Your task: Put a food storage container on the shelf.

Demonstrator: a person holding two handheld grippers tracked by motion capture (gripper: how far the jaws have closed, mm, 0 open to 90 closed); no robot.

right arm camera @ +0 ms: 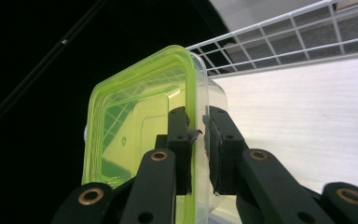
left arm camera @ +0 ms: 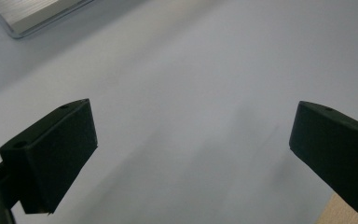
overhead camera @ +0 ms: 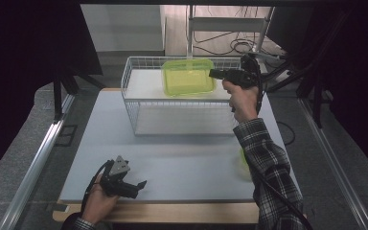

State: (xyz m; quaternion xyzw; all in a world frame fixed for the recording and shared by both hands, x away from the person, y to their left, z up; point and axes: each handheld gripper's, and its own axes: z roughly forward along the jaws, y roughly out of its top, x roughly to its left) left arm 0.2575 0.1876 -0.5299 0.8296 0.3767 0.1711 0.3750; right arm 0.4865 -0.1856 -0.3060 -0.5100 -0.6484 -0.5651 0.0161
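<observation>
A clear plastic container with a yellow-green lid (overhead camera: 188, 76) hangs tilted over the top of a white wire basket (overhead camera: 133, 103) at the far side of the table. My right gripper (overhead camera: 214, 73) is shut on the container's right edge. In the right gripper view the two black jaws pinch the lid rim and wall of the container (right arm camera: 135, 126), the right gripper (right arm camera: 198, 130) coming from below. My left gripper (overhead camera: 143, 184) rests low near the table's front left edge, held by a hand. Its jaws stand wide apart over bare table in the left gripper view (left arm camera: 191, 135), with nothing between them.
The grey-white table top (overhead camera: 182, 163) lies between the basket and the front edge. Another yellow-green object (overhead camera: 243, 163) peeks out behind the plaid sleeve at the right. Metal rails (overhead camera: 38, 158) run along both sides. Cables and a chair frame lie beyond the basket.
</observation>
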